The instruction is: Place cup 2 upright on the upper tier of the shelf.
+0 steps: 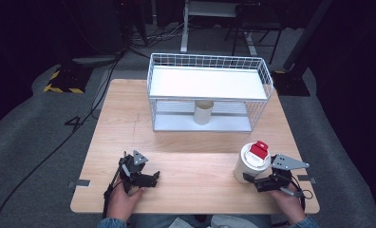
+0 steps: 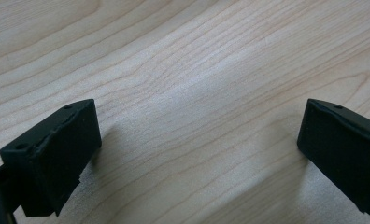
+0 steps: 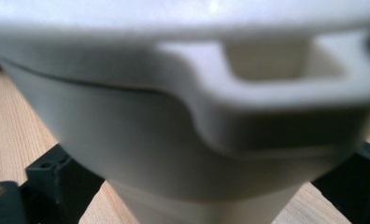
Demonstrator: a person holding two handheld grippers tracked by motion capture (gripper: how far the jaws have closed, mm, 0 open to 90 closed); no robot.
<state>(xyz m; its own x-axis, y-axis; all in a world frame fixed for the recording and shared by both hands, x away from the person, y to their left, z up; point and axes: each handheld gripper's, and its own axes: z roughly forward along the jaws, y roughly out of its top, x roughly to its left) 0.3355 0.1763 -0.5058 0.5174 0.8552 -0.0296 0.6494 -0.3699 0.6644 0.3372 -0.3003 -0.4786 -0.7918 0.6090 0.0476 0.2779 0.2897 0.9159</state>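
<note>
1. Where the room falls dark at its edges, the wooden tabletop sits lit on grey carpet, with cables trailing across the floor beyond it.
2. On its far half stands a white wire rack, with a solid white shelf on top and a lower deck underneath.
3. A small cream cup stands upright on that lower deck, near the middle, behind the front wires.
4. At the near right stands a white lidded container with a red cap on its lid, upright and well apart from the rack.
5. The right hand comes in from the near edge, holding the right tool low against the container's near side. In the right gripper view the container's wall and lid tab sit between the two black jaws, which flank it; whether they press it I cannot tell.
6. The left hand rests at the near left, its left tool pointing right over bare wood. In the left gripper view its jaws stand wide apart, holding nothing.
</note>
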